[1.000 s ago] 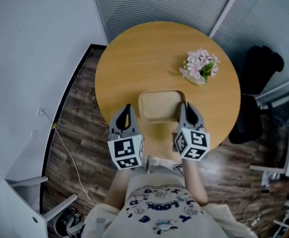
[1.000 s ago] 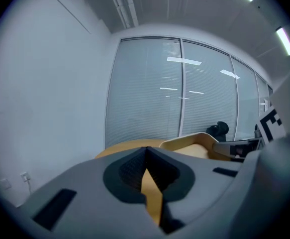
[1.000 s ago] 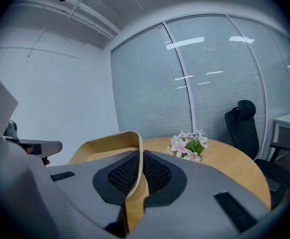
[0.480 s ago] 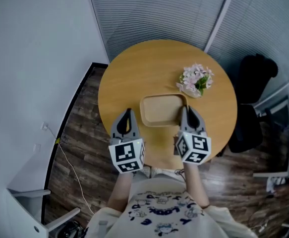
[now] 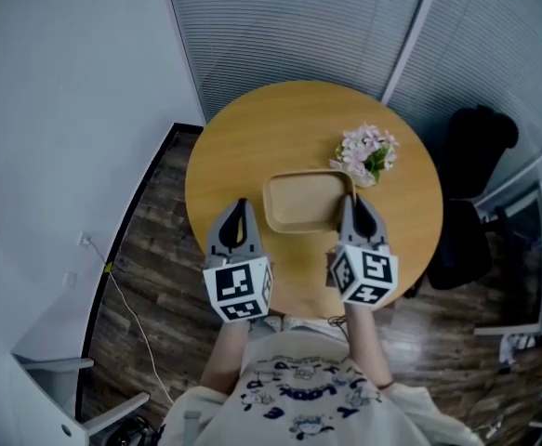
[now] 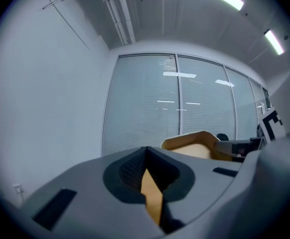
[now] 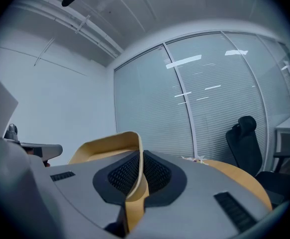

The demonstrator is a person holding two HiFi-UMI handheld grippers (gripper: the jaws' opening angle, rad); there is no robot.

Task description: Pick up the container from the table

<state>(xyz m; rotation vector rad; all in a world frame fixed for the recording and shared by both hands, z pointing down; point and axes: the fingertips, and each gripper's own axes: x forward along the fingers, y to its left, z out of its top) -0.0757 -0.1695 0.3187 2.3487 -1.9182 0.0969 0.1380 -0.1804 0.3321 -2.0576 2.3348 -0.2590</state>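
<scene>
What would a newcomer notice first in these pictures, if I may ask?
The tan container lies at the near side of the round table, its right rim pinched in the right gripper. The left gripper is beside its left edge, jaws together on nothing. Pink flowers stand further back on the right.

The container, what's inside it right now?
The container looks empty: only its bare beige floor shows in the head view. The right gripper, shut on its right rim, covers that edge, so that strip can't be checked.
</scene>
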